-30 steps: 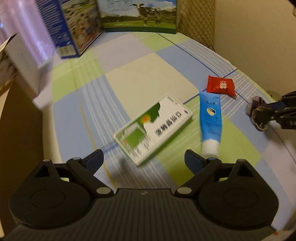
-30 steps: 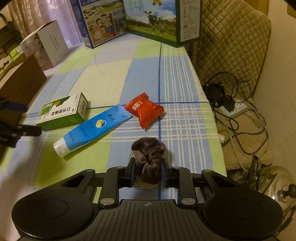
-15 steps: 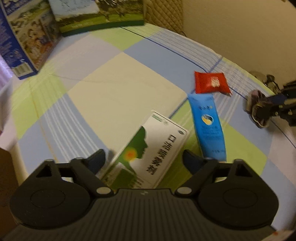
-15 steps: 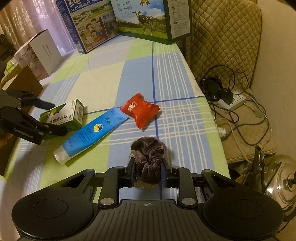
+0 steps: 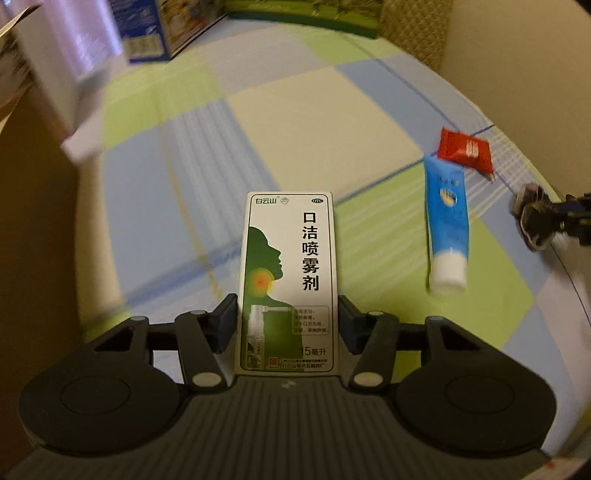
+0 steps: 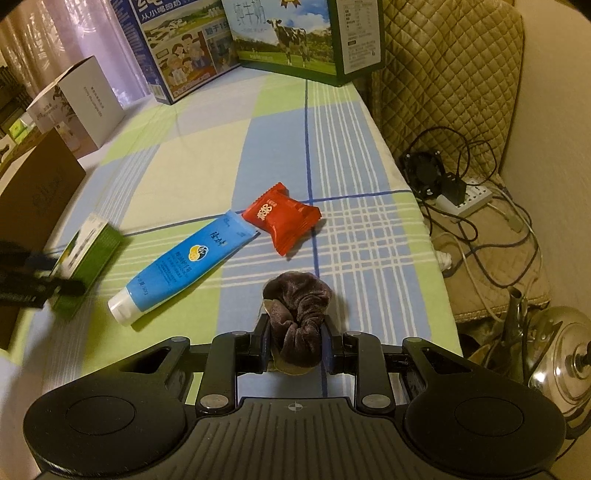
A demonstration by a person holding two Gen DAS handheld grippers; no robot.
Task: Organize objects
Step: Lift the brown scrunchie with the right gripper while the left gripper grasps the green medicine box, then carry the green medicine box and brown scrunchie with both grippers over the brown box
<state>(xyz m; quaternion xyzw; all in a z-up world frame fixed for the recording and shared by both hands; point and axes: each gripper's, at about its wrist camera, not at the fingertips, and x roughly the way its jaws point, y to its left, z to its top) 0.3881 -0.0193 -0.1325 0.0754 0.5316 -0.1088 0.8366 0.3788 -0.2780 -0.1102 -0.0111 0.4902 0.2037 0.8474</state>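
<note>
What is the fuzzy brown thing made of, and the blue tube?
The brown scrunchie looks like velvety fabric: soft, bunched folds with a dull sheen. The blue tube looks like smooth, slightly glossy plastic with a white cap, flattened at its far end; probably soft, squeezable plastic.

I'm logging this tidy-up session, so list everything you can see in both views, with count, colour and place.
spray box: 1, white and green, between the left gripper's fingers
tube: 1, blue with white cap, lying on the cloth beside the packet
snack packet: 1, red, at the tube's flat end
scrunchie: 1, dark brown, in the right gripper
checked cloth: 1, green, blue and cream, covering the surface
milk cartons: 2, blue and green, at the far edge
white box: 1, far left
power strip: 1, white, floor at right
kettle: 1, metal, floor at right
left hand-held gripper: 1, black
right hand-held gripper: 1, black
</note>
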